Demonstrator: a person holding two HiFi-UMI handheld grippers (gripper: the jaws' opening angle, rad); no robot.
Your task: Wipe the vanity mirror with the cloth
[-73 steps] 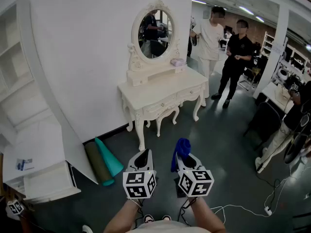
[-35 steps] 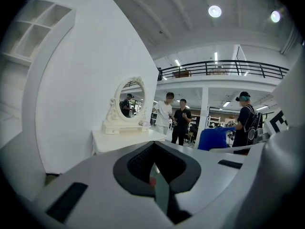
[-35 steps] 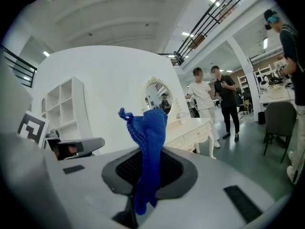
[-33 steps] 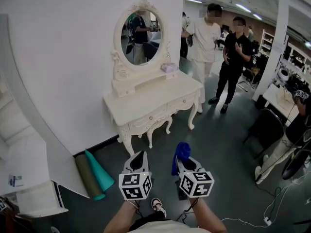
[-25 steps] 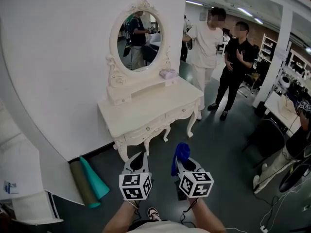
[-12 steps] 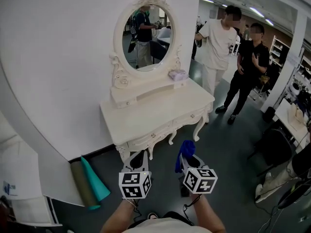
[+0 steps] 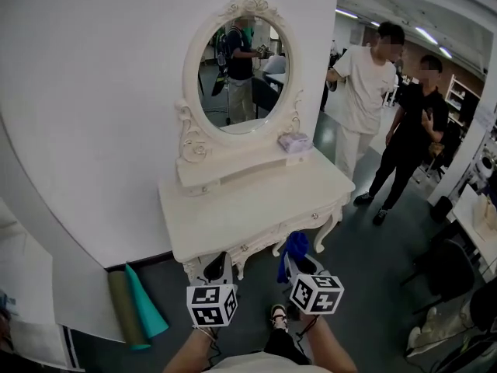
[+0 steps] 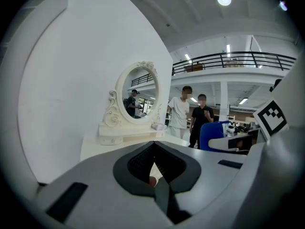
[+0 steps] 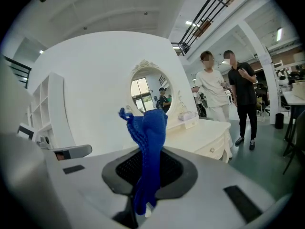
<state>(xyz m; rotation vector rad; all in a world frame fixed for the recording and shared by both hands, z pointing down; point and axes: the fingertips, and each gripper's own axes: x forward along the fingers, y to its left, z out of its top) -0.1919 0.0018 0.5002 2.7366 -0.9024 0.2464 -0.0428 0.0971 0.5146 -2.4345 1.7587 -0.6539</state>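
The cloth (image 9: 148, 142) is blue and knitted. It stays pinched between the fingers of my right gripper (image 7: 300, 266) and stands up out of them in a loose bunch. It touches nothing else.

The vanity mirror (image 7: 241, 72) has changed most for me. A few seconds ago it stood well across the floor; now its oval glass fills the upper middle of the head view. The front edge of the vanity's surface (image 7: 256, 208) sits just above both grippers. I have walked up to it, with the cloth carried along unchanged.

My left gripper (image 7: 216, 268) hangs beside the right one, its fingers pressed together on nothing.

I judge the approach nearly done and the wiping not begun, since the cloth is still well apart from the glass. The next move needs my right gripper raised over the surface to the mirror.

A small pale box (image 7: 295, 142) sits on the shelf at the mirror's lower right, near where I would reach. Two people (image 7: 365, 76) stand off to the right.
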